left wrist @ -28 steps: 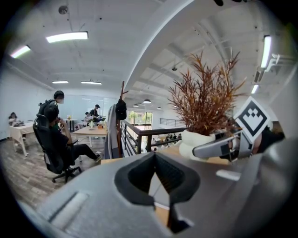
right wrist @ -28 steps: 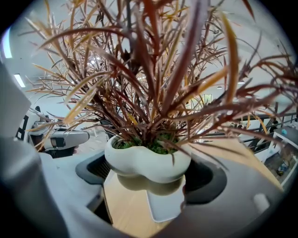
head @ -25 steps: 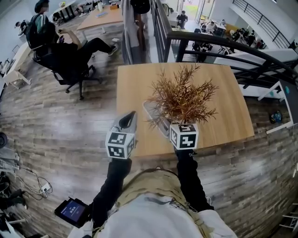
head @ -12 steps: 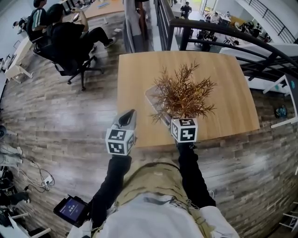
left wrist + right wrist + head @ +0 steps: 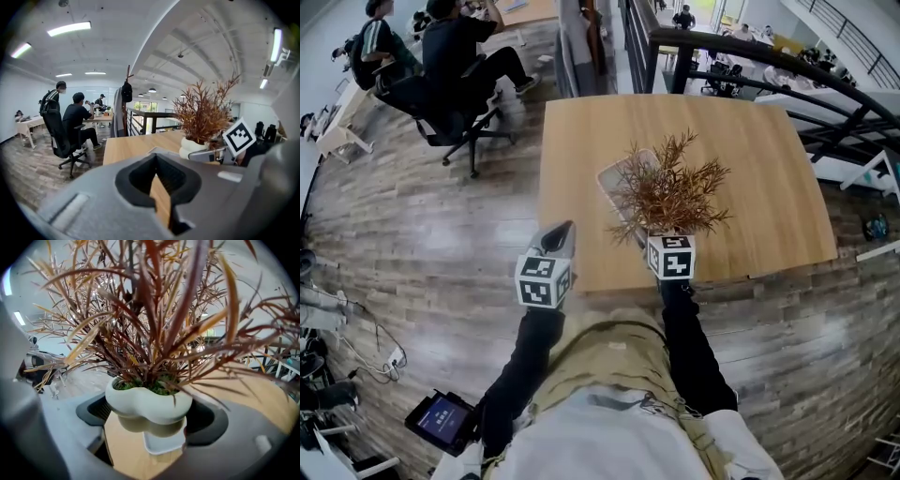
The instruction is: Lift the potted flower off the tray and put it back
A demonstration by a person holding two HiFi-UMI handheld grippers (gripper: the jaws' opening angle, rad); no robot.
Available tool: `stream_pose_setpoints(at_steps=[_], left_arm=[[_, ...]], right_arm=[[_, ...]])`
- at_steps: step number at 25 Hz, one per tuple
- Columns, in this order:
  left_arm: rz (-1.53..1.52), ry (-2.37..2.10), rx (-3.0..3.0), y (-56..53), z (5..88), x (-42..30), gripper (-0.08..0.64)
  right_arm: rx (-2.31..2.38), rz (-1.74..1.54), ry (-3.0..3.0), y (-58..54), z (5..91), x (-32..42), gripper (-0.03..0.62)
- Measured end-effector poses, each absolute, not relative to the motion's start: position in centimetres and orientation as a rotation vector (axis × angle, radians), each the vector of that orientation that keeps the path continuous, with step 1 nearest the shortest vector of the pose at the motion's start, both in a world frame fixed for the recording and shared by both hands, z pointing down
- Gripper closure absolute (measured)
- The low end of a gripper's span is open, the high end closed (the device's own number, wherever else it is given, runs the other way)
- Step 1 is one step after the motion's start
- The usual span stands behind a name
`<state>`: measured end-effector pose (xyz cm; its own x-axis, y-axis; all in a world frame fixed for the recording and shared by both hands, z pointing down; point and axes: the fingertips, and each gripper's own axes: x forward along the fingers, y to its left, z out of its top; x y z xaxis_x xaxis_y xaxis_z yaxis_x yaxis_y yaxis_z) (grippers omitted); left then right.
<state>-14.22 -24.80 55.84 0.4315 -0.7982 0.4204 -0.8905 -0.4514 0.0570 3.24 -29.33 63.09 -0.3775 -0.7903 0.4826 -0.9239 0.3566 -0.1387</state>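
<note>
Right now the right hand-held gripper (image 5: 150,427) is clamping its jaws on the white lobed pot of the potted flower (image 5: 146,399), holding it raised over the near end of the tray (image 5: 161,445). Under the tray, the wooden bench (image 5: 581,169) is carrying it flat. To the left of the tray and nearer the person, the left hand-held gripper (image 5: 158,164) is hovering with its jaws pressed together on nothing. Both cubes are showing black-and-white square markers (image 5: 671,257).

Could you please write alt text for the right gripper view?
The right gripper grips a lobed white pot of spiky reddish-brown foliage over a light wooden table. A pale rectangular tray lies on the table beyond it.
</note>
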Motion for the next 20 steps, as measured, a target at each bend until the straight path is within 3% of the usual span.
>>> stream_pose_setpoints(at_steps=[20], left_arm=[[0.536, -1.436, 2.423, -26.1, 64.6, -14.6, 0.558]], right_arm=[[1.503, 0.55, -2.222, -32.7, 77.0, 3.7, 0.104]])
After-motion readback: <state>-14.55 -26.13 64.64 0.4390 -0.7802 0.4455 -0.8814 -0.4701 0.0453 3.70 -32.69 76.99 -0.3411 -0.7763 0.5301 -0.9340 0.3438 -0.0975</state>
